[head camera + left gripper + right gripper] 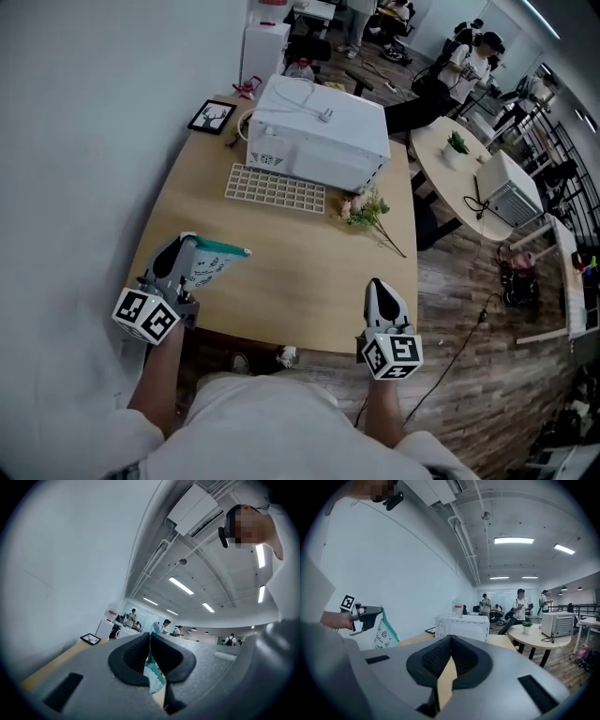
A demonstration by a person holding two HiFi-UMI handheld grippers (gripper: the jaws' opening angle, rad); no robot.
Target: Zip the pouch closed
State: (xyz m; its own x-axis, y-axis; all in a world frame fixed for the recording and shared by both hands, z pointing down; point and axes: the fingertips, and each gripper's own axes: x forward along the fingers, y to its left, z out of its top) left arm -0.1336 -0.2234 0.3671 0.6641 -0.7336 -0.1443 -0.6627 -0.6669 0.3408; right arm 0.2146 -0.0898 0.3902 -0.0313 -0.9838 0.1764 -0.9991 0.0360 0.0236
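The pouch point(214, 260) is white with small prints and a teal top edge. It hangs out over the left part of the wooden table point(281, 281), and my left gripper point(192, 246) is shut on its edge. In the left gripper view the pouch point(153, 671) is pinched between the closed pads of that gripper point(150, 637). My right gripper point(377, 284) stands shut near the table's front right edge, well apart from the pouch, with nothing between its pads point(450, 641). From the right gripper view the pouch point(384, 632) dangles below the left gripper point(375, 612).
A white boxy appliance point(319, 127) stands at the back of the table, with a white grid tray point(275, 189) in front of it and a flower sprig point(364, 211) to its right. A framed picture point(212, 116) lies at the back left. A round table point(469, 178) is beyond.
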